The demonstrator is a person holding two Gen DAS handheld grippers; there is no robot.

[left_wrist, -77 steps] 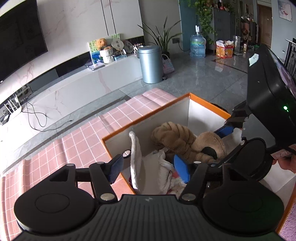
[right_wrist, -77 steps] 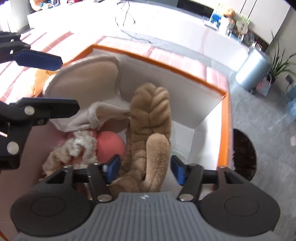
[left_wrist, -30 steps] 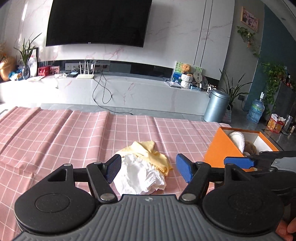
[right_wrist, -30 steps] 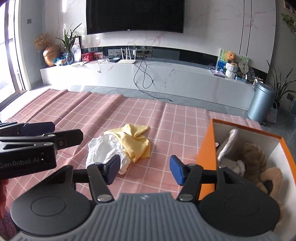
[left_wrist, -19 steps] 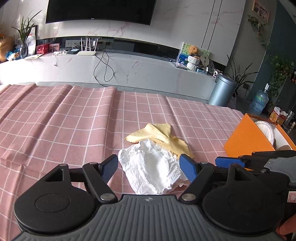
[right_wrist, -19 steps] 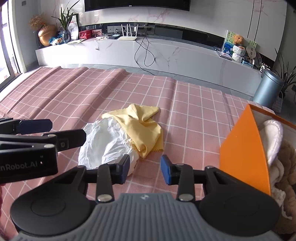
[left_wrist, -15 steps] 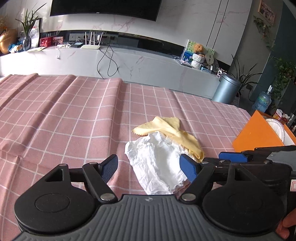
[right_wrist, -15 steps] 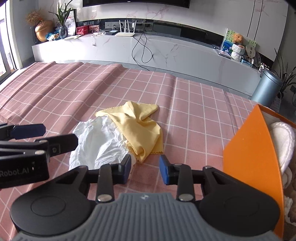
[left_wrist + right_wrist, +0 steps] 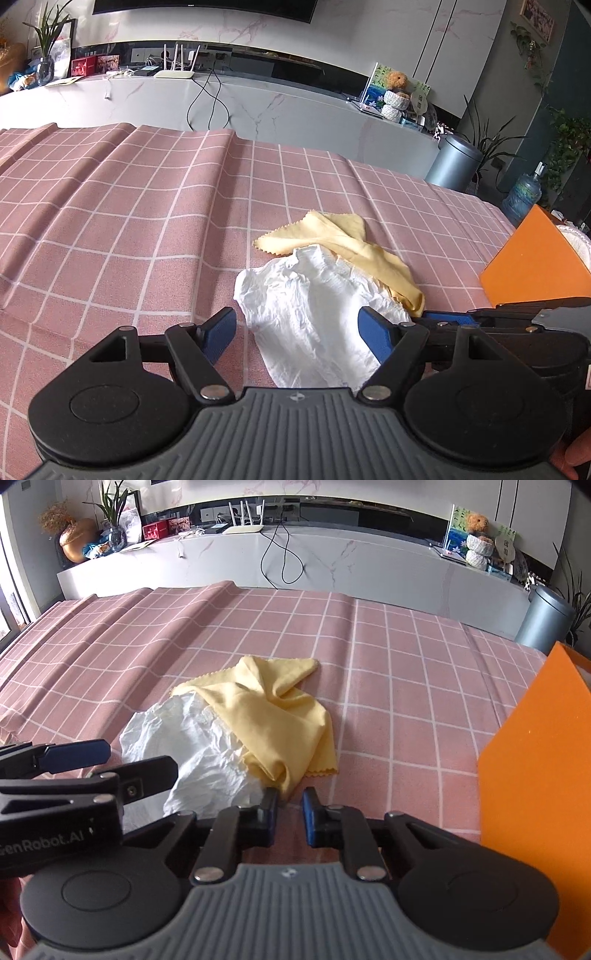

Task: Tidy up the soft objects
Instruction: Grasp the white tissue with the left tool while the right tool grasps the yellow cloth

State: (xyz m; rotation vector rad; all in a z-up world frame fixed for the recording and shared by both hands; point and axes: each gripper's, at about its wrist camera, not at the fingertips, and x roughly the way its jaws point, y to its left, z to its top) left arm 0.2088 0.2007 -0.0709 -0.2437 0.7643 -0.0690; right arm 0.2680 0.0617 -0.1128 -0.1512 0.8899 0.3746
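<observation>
The right tool (image 9: 289, 814) is seen closing, its jaws narrowly apart with nothing clamped, just short of the yellow cloth (image 9: 273, 716). The left tool (image 9: 297, 332) is held wide apart around the white cloth (image 9: 314, 317), which is overlapped by the yellow cloth. The orange box (image 9: 535, 801) stands right of the yellow cloth on the checked table (image 9: 388, 686).

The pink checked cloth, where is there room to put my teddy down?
The tablecloth is bare behind the yellow cloth, toward the far edge, and between that cloth and the orange box. It is crowded near the white cloth, where the left gripper and right gripper hover.
</observation>
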